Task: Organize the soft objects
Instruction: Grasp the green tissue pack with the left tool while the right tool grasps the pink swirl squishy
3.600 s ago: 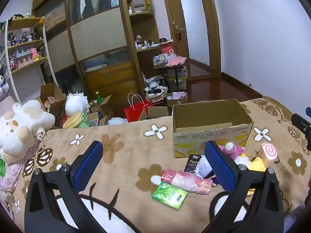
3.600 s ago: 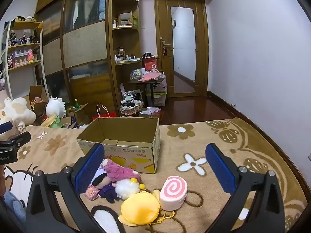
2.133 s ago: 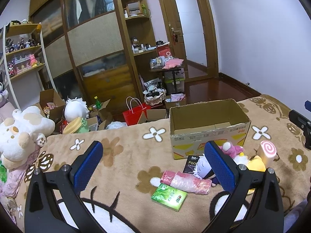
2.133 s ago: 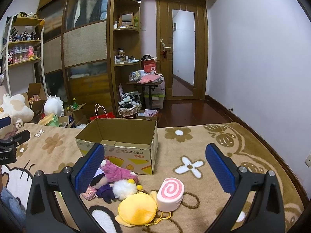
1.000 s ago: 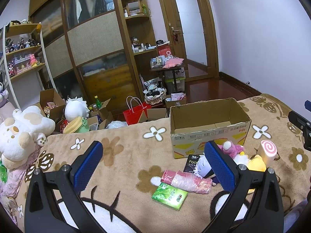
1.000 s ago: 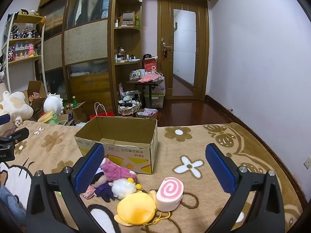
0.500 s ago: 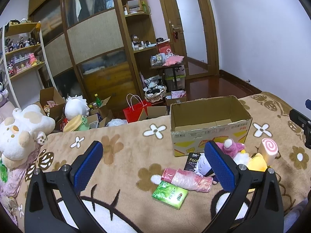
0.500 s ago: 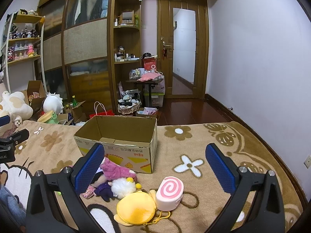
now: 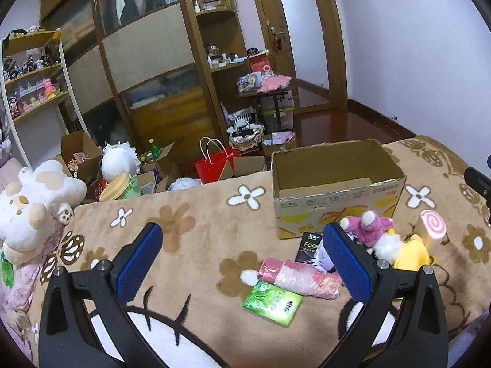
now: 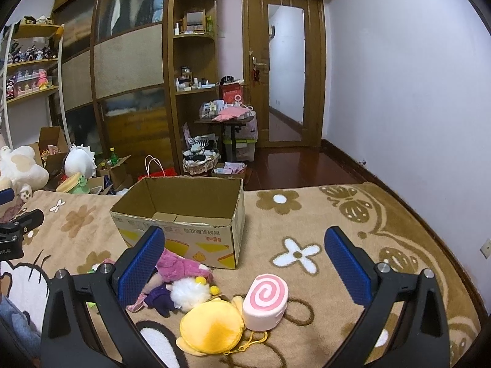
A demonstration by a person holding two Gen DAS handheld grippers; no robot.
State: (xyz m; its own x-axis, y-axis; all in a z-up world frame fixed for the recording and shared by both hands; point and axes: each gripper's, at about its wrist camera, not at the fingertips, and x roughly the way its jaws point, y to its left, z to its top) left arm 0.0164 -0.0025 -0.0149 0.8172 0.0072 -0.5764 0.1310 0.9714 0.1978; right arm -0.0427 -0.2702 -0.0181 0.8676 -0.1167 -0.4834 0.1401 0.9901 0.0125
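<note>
From the left wrist view, a big cream stuffed animal sits at 9 o'clock, cut off by the frame edge. The left claw hangs over the brown flowered blanket with its blue pads spread wide and nothing between them. At about 5 o'clock from the middle of the view a green tissue pack lies flat, just beside a pink plastic-wrapped roll. A black packet lies beyond the roll, its lettering partly covered by the right-hand finger. An open cardboard box stands at 2 o'clock; only folded bottom flaps show inside. In front of the box lies a pile of toys: a pink plush, a white fluffy one and a yellow pouch, partly hidden behind the finger, then a pink swirl cushion at 3 o'clock. A black tip of the other tool juts in at the right edge.

In the right wrist view, the right claw is likewise spread and holds nothing, above the same pile. Its left finger covers part of the pink plush; a purple toy below is hard to make out. The yellow pouch touches the swirl cushion at 6 o'clock, both in front of the box.
</note>
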